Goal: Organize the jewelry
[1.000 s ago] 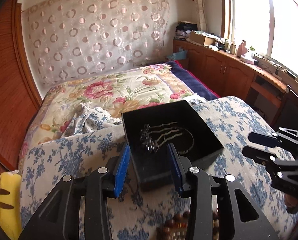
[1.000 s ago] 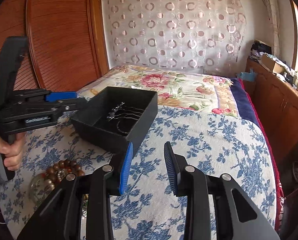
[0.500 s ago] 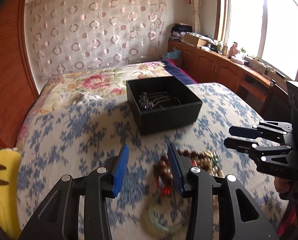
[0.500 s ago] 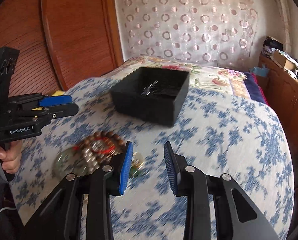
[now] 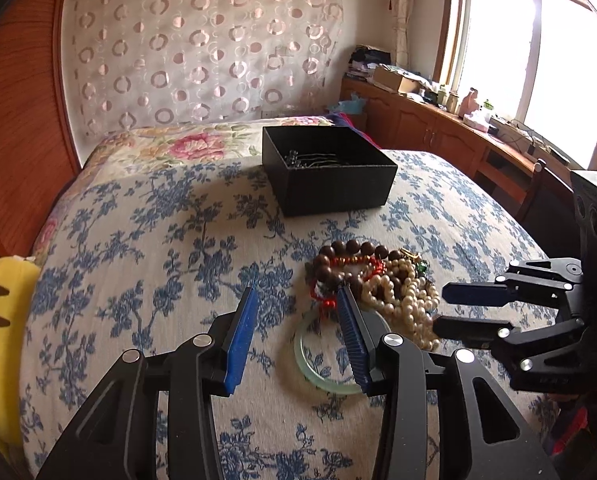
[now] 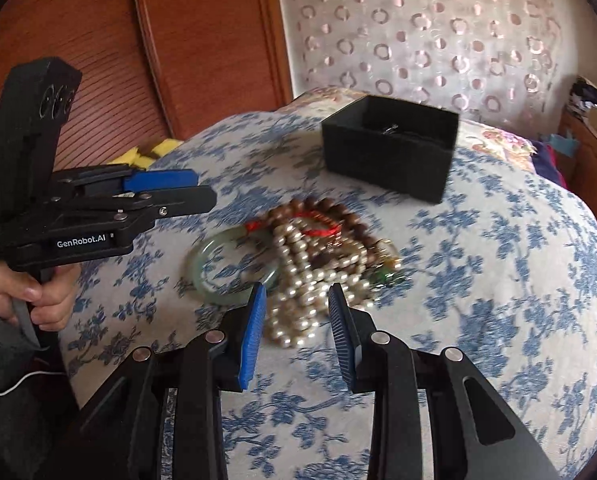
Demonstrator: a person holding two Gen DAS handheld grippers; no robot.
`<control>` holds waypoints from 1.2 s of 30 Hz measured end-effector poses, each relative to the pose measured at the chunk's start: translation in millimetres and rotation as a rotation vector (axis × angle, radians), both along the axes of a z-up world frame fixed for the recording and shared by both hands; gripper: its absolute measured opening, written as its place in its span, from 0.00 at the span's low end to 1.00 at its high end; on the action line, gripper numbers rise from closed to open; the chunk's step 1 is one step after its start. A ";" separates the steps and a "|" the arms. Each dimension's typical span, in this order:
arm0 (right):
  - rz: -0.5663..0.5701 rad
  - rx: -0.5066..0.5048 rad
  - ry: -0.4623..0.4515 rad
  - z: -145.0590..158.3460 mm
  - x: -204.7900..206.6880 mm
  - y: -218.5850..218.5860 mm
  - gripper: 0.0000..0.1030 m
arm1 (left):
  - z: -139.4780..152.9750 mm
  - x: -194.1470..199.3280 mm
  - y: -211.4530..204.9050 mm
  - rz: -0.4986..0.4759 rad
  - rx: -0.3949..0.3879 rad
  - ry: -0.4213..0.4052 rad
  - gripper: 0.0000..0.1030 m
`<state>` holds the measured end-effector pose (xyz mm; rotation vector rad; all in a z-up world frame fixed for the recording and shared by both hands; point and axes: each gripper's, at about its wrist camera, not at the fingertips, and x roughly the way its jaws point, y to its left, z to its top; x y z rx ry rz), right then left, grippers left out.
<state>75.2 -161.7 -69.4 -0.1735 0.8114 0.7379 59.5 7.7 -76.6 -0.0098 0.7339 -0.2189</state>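
A black open box (image 5: 326, 172) with silver hairpins inside stands on the blue-flowered bedspread; it also shows in the right wrist view (image 6: 390, 148). In front of it lies a jewelry pile: a brown bead bracelet (image 5: 338, 256), a white pearl necklace (image 5: 406, 300) and a pale green jade bangle (image 5: 322, 368). The same pearls (image 6: 302, 284) and bangle (image 6: 218, 276) show in the right wrist view. My left gripper (image 5: 298, 332) is open and empty, just left of the pile. My right gripper (image 6: 296, 320) is open and empty, over the pearls' near end.
A yellow plush toy (image 5: 2, 320) lies at the bed's left edge by the wooden wall panel (image 5: 14, 120). Wooden cabinets (image 5: 438, 132) with clutter run under the window on the right. A flowered quilt (image 5: 194, 140) lies behind the box.
Both grippers have pulled back from the black box toward the jewelry pile. The box now stands farther away and the pile lies right in front of the fingers.
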 end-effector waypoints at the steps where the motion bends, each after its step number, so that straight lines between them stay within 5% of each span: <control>1: -0.001 -0.011 0.002 -1.7 1.2 2.4 0.34 | -0.4 -0.5 0.2 0.001 -0.002 0.000 0.38; 7: -0.003 -0.044 -0.009 -4.7 2.8 9.2 0.34 | -2.7 -3.9 -2.0 -0.003 -0.005 0.001 0.38; 12: 0.017 -0.040 -0.004 -3.4 1.6 5.3 0.09 | -3.3 -5.5 -3.2 -0.007 -0.007 -0.003 0.38; 23: -0.024 0.008 -0.041 15.7 2.0 -18.1 0.08 | -6.7 -5.0 -10.7 -0.020 -0.011 0.011 0.38; 36: -0.182 0.063 -0.204 86.3 4.0 -88.9 0.08 | -10.2 -6.0 -27.4 -0.065 -0.019 0.025 0.38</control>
